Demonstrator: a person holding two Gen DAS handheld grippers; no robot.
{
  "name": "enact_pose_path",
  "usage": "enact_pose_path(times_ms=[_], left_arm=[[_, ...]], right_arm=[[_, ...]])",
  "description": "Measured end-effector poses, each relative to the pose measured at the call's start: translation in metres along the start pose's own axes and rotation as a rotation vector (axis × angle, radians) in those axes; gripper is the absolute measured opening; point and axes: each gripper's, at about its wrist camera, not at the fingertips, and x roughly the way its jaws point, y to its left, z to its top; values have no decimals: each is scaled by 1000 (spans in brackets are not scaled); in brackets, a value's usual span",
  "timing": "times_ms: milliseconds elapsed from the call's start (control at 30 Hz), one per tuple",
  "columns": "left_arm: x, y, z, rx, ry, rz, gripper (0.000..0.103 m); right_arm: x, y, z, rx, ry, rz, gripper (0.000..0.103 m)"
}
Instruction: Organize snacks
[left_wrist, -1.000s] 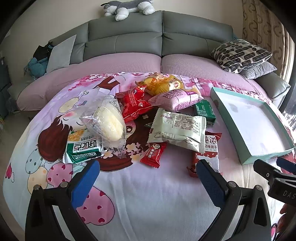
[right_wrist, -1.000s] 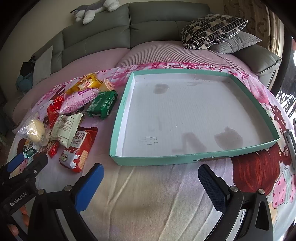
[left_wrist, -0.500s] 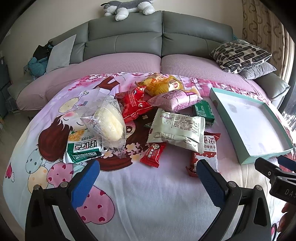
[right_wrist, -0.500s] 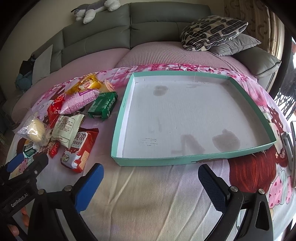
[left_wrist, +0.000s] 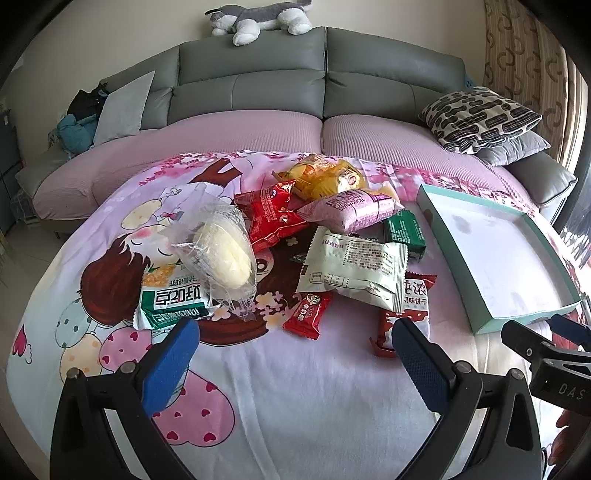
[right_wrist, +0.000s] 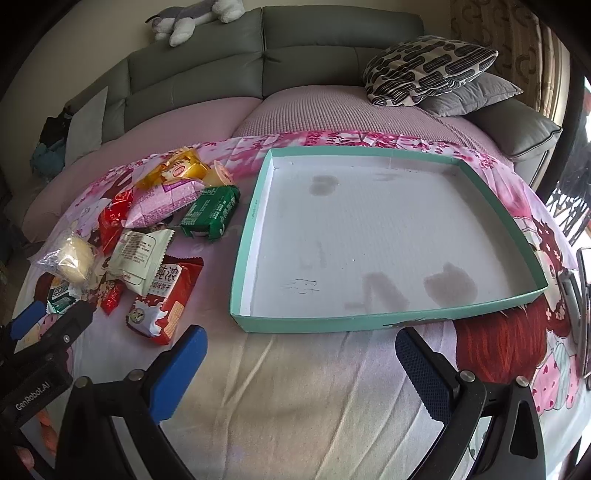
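A pile of snack packets lies on a cartoon-print sheet: a clear bag with a pale bun (left_wrist: 221, 251), a green-and-white packet (left_wrist: 173, 301), a small red bar (left_wrist: 306, 314), a pale green packet (left_wrist: 354, 267), a pink packet (left_wrist: 349, 212), a red packet (left_wrist: 273, 216), a yellow packet (left_wrist: 321, 177) and a dark green packet (left_wrist: 404, 232). An empty teal tray (right_wrist: 388, 319) with a white floor lies to their right. My left gripper (left_wrist: 295, 363) is open and empty just in front of the pile. My right gripper (right_wrist: 301, 363) is open and empty before the tray's near rim.
A grey sofa back (left_wrist: 325, 85) with a plush dog (left_wrist: 258, 18) on top stands behind. Patterned and grey cushions (right_wrist: 428, 70) lie at the back right. A red-and-white biscuit packet (right_wrist: 166, 295) lies nearest the tray's left corner. A phone-like object (right_wrist: 583, 314) sits at the far right edge.
Both grippers have drifted slightly left, so the tray sits a little further right in both views. Neither gripper has opened or shut. The snacks have not moved.
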Motion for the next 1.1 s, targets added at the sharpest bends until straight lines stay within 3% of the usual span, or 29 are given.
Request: enact_pose_path(times_ms=[233, 600, 833, 1100], left_arm=[[-3, 4, 5, -5, 4, 3, 103], [-3, 30, 51, -41, 116, 94, 103], [-2, 55, 75, -175, 136, 122, 103], [17, 77, 81, -304, 157, 126, 103]], right_arm=[[-1, 4, 1, -8, -3, 2, 103], [-5, 20, 23, -25, -19, 29, 103], [-12, 39, 55, -41, -56, 58, 103], [0, 75, 84, -110, -54, 89, 103]])
